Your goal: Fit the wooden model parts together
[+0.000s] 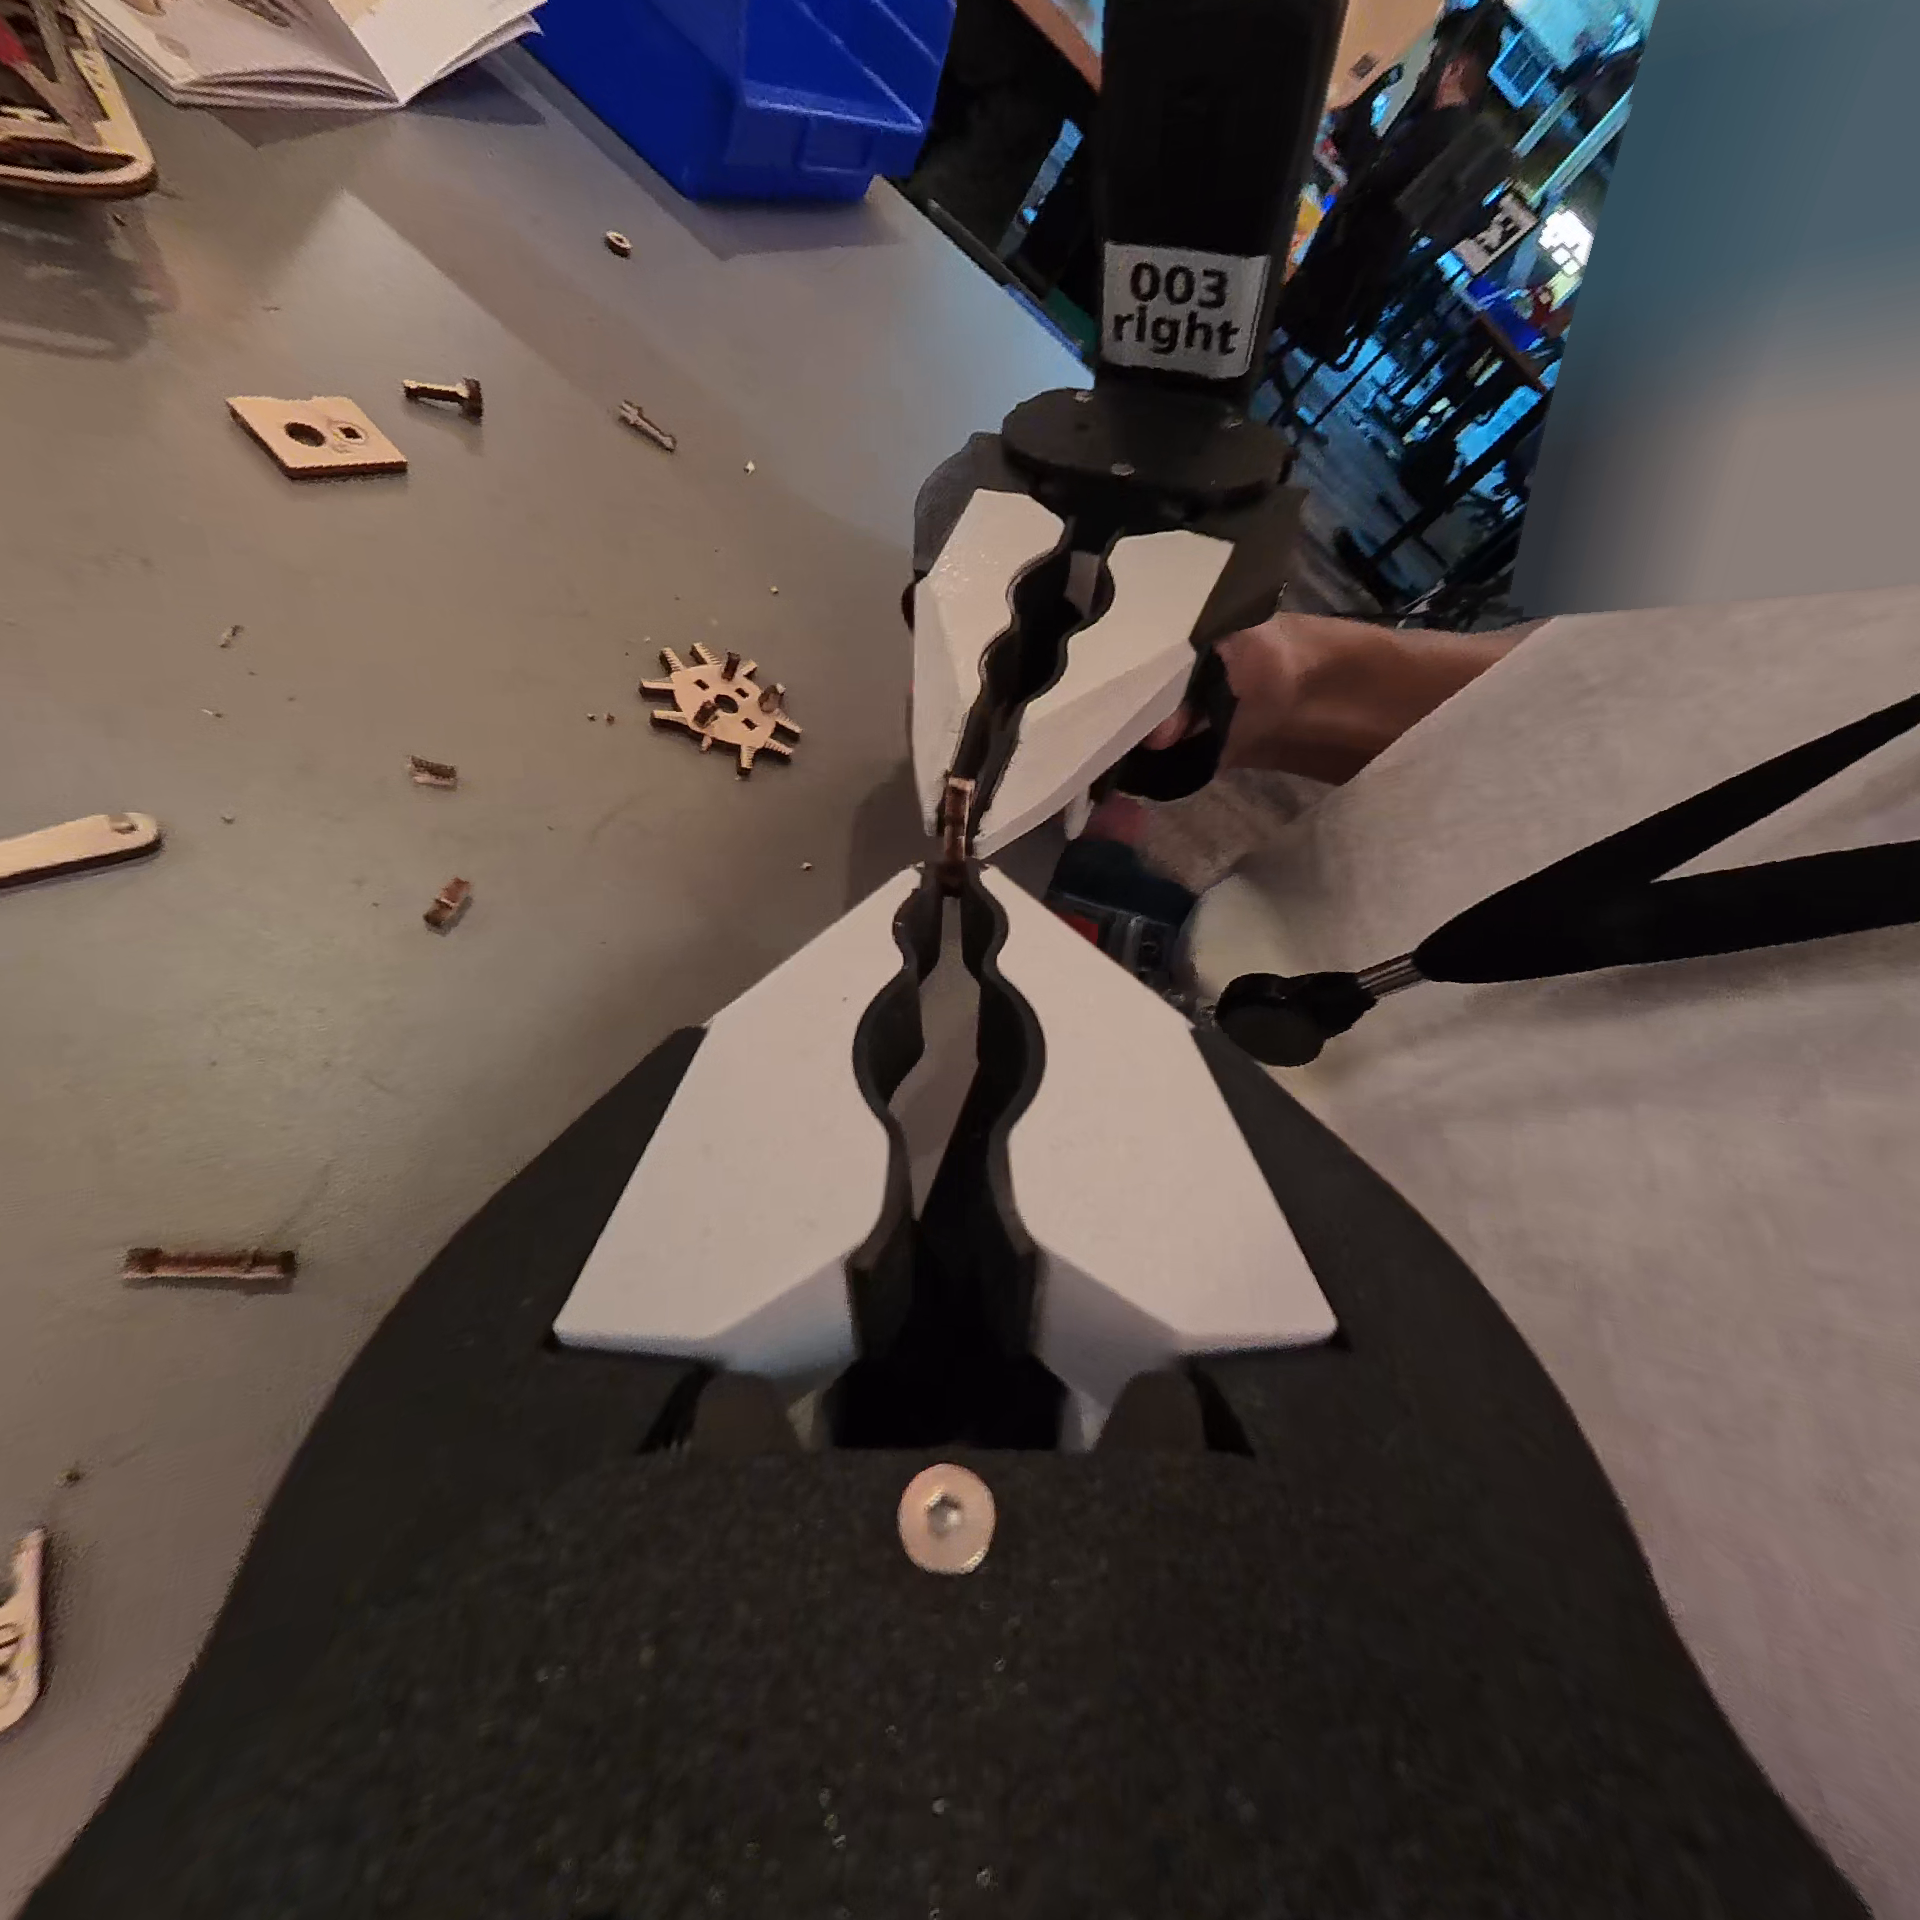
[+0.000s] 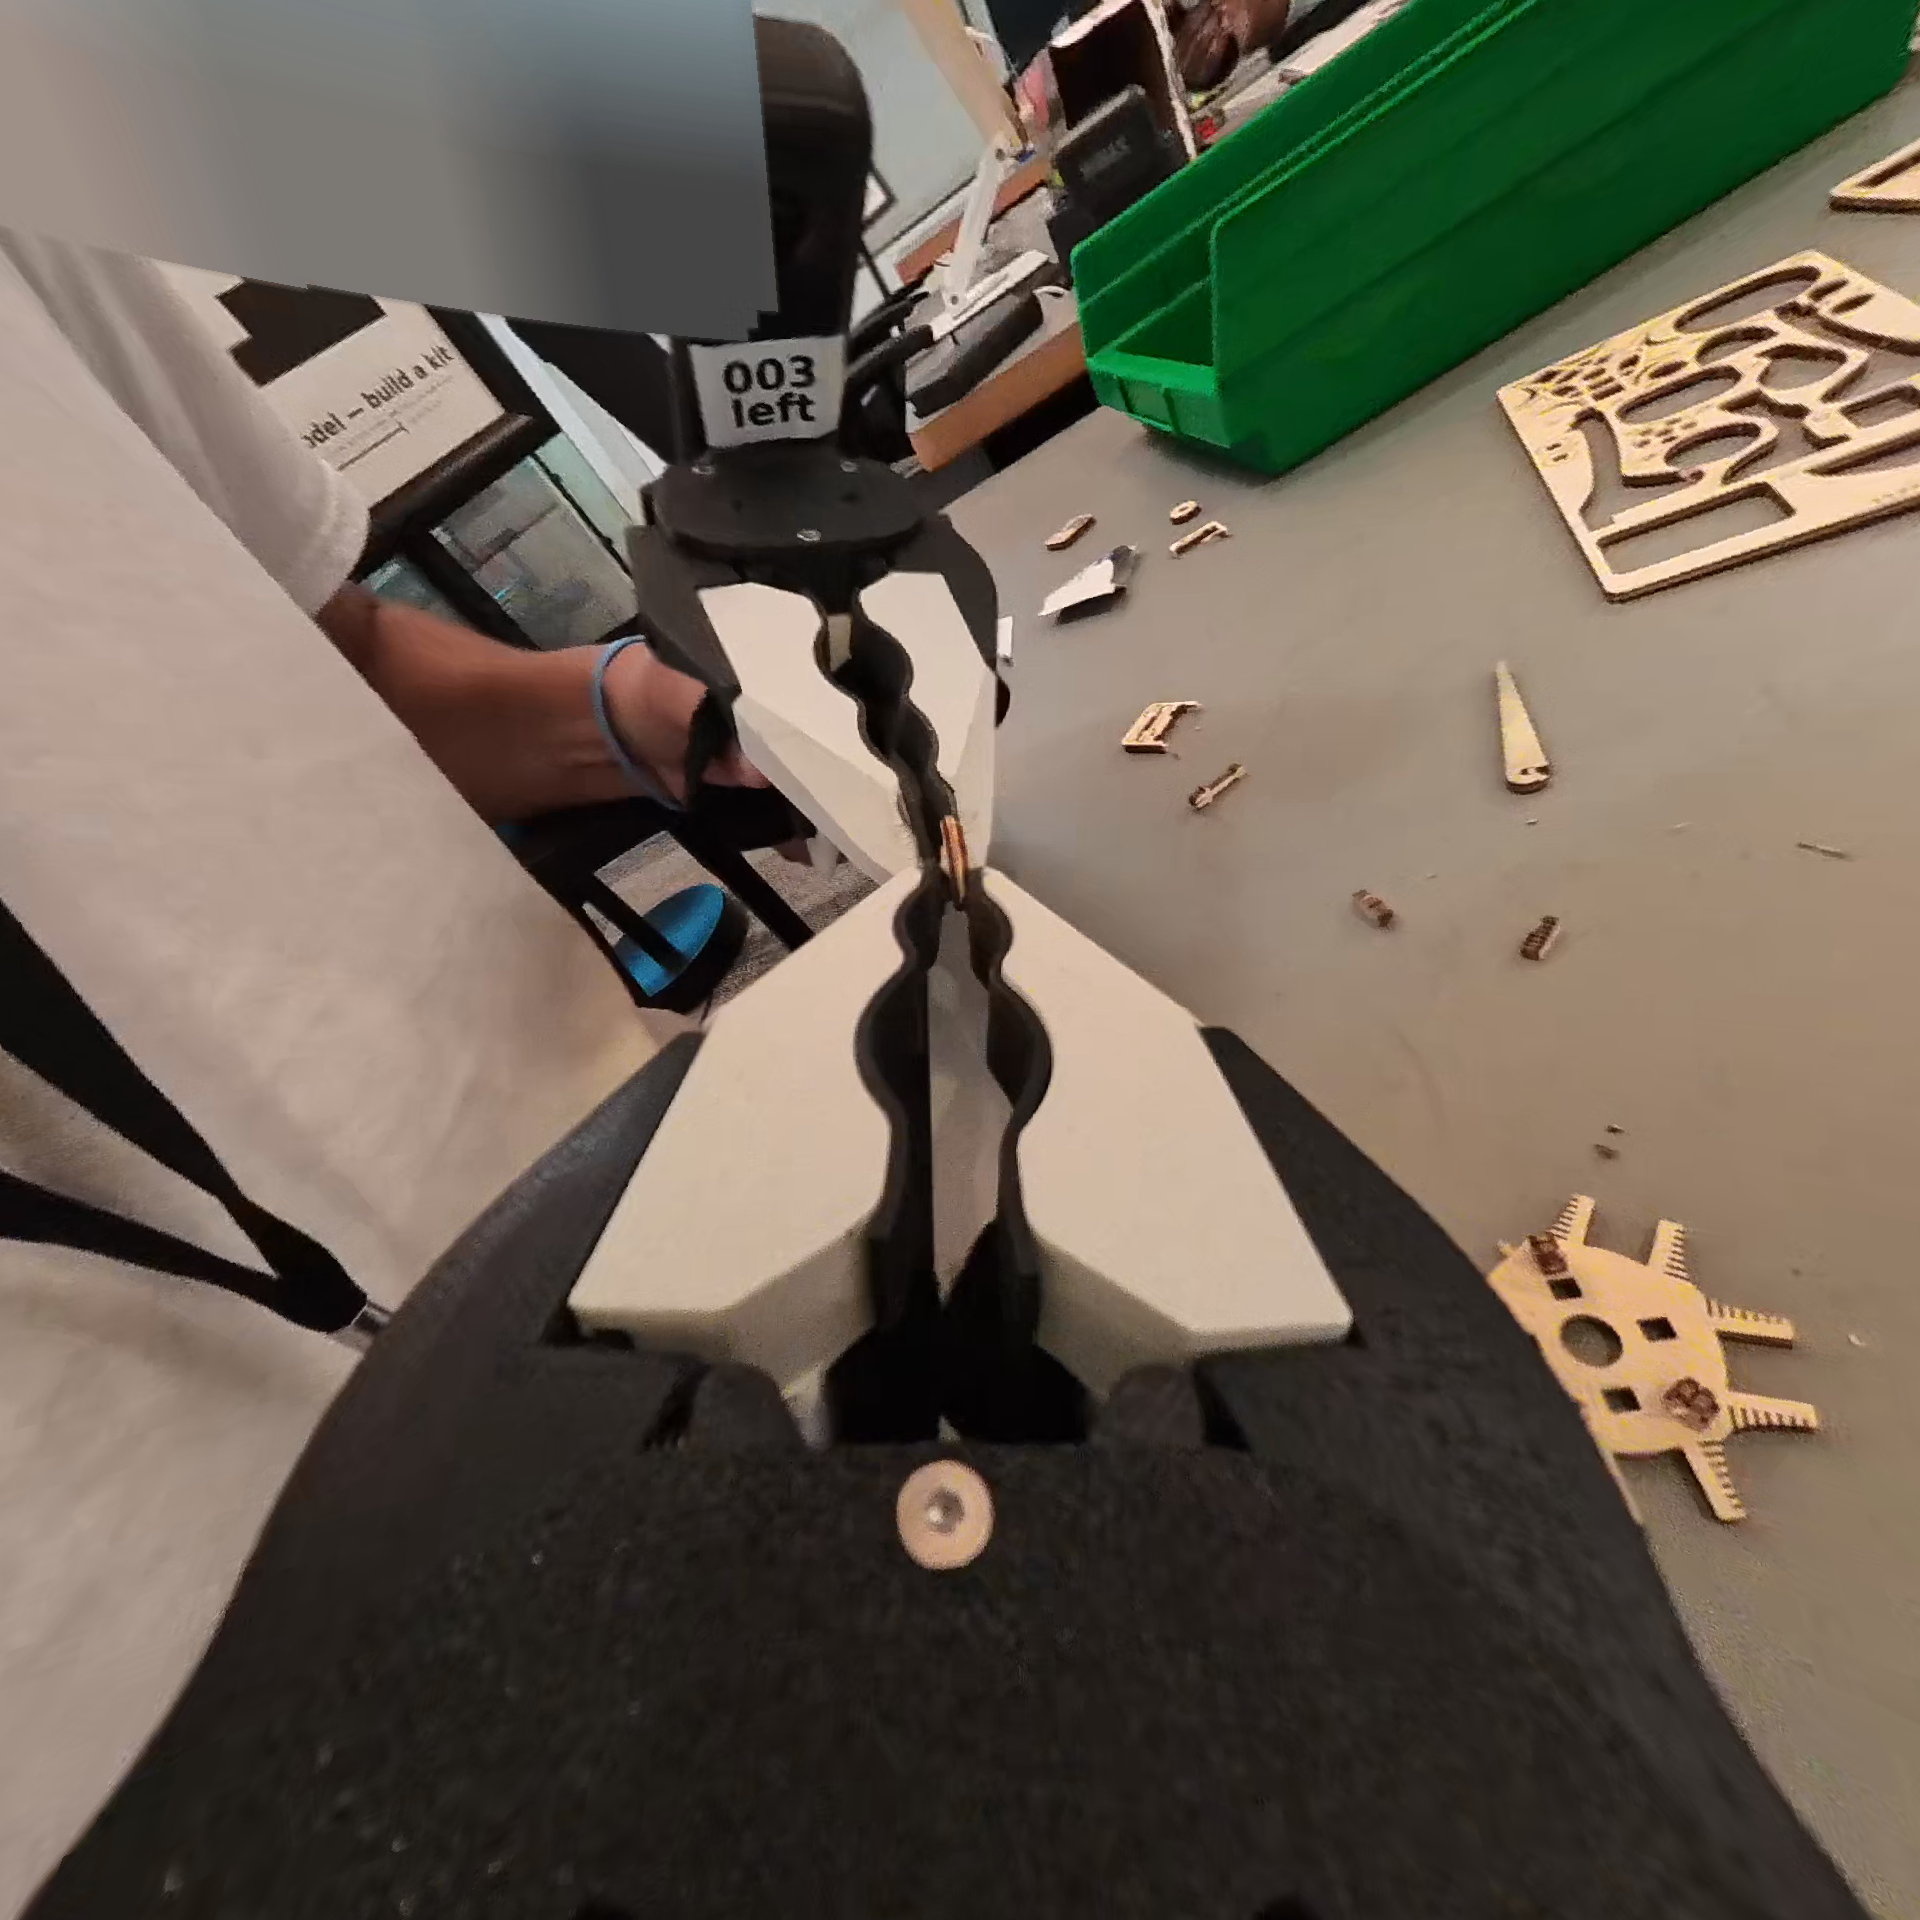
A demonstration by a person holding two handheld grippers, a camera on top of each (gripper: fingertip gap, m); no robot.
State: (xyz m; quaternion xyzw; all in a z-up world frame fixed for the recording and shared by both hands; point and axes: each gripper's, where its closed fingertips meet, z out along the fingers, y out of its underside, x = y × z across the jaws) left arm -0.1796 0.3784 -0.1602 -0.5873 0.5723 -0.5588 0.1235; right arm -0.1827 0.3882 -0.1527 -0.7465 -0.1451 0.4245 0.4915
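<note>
We note a grey table (image 1: 312, 1039) littered with wood crumbs. On it: a toothed wooden hub (image 1: 720, 719) with pegs standing in its slots, a square plate (image 1: 316, 436) with a round hole, and scattered small pegs (image 1: 447, 902). At the far edge sit a blue bin (image 1: 748, 94), a green bin (image 2: 1403, 260), an open booklet (image 1: 301, 47) and a cut-out wooden sheet (image 2: 1745, 416).

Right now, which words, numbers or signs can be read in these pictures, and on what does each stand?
I quote no writing; these things bear it.
White label on the post of the right gripper: legible.
White label on the post of the left gripper: legible.
White sign behind the person: partly hidden.
Open booklet: too blurred.
</note>
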